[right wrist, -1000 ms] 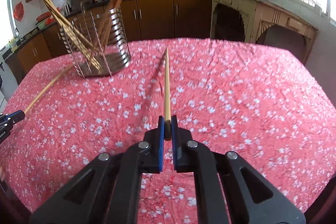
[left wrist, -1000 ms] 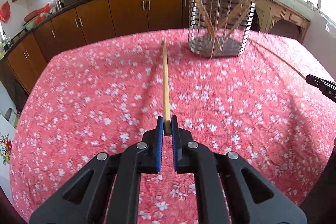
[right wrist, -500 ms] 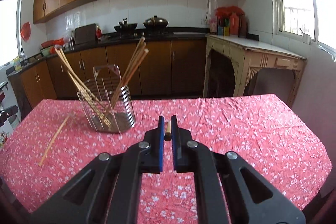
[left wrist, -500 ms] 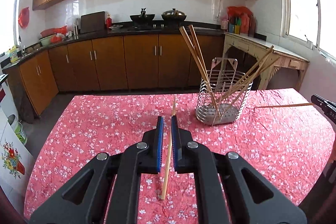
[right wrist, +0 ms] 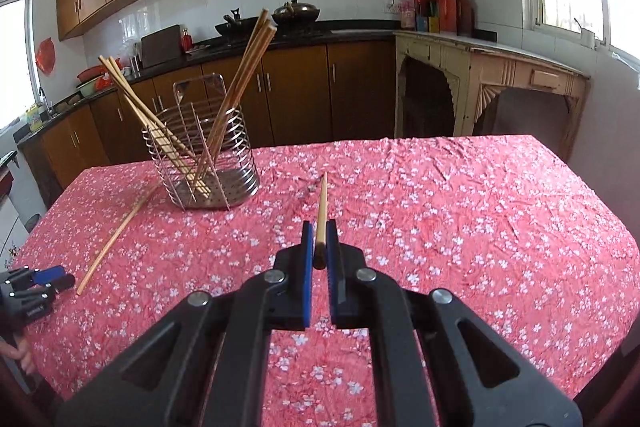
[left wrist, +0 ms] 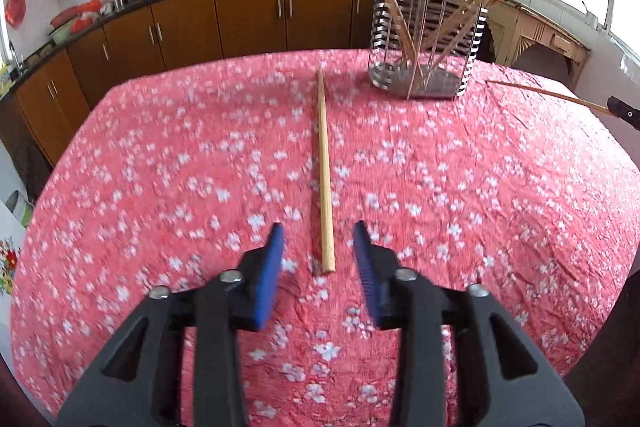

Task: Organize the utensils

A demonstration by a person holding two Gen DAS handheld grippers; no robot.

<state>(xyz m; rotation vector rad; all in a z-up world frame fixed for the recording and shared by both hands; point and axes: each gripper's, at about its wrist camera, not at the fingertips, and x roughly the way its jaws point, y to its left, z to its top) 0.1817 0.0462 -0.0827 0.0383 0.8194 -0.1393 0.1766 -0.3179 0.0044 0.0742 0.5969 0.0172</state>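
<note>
A light wooden chopstick (left wrist: pixel 324 171) lies on the red flowered tablecloth. Its near end sits between the blue pads of my left gripper (left wrist: pixel 318 247), whose jaws are opening and do not touch it. The same chopstick (right wrist: pixel 116 235) shows at the left in the right wrist view, with the left gripper (right wrist: pixel 48 277) just behind its end. My right gripper (right wrist: pixel 320 243) is shut on another chopstick (right wrist: pixel 321 205), held above the cloth and pointing forward. A wire utensil holder (left wrist: pixel 424 39) (right wrist: pixel 204 155) with several chopsticks stands at the table's far side.
The table's far edge (left wrist: pixel 240 61) meets brown kitchen cabinets (right wrist: pixel 296 91) and a worn cream side table (right wrist: pixel 492 75) on the right. In the left wrist view the right gripper's tip (left wrist: pixel 624 111) with its chopstick (left wrist: pixel 548 93) enters from the right edge.
My left gripper dropped toward the cloth and its jaws parted, leaving its chopstick lying on the table. My right gripper lifted and tilted up with its chopstick still clamped.
</note>
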